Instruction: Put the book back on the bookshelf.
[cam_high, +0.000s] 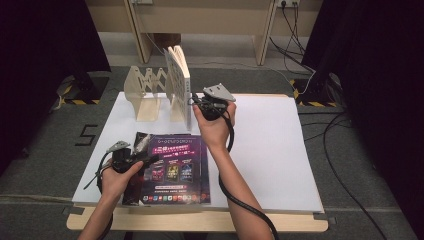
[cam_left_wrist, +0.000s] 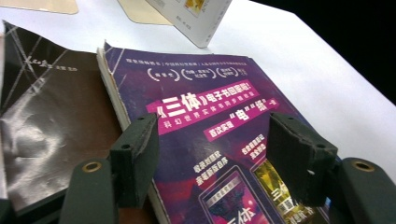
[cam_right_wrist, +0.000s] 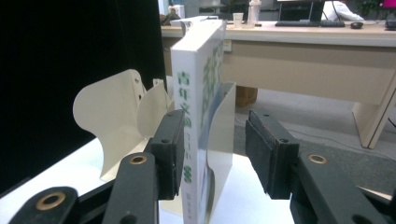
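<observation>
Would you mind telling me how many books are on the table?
3. A white book stands upright in the wooden rack; a purple book lies flat near the front edge, and a dark brown book lies beside it.

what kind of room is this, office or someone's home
Probably an office or lab set up for recording: a long desk holds a keyboard, black curtains flank the table, and cables trail over the floor.

White table (cam_high: 280, 150): purple book (cam_high: 175, 167), rack (cam_high: 147, 92).
</observation>
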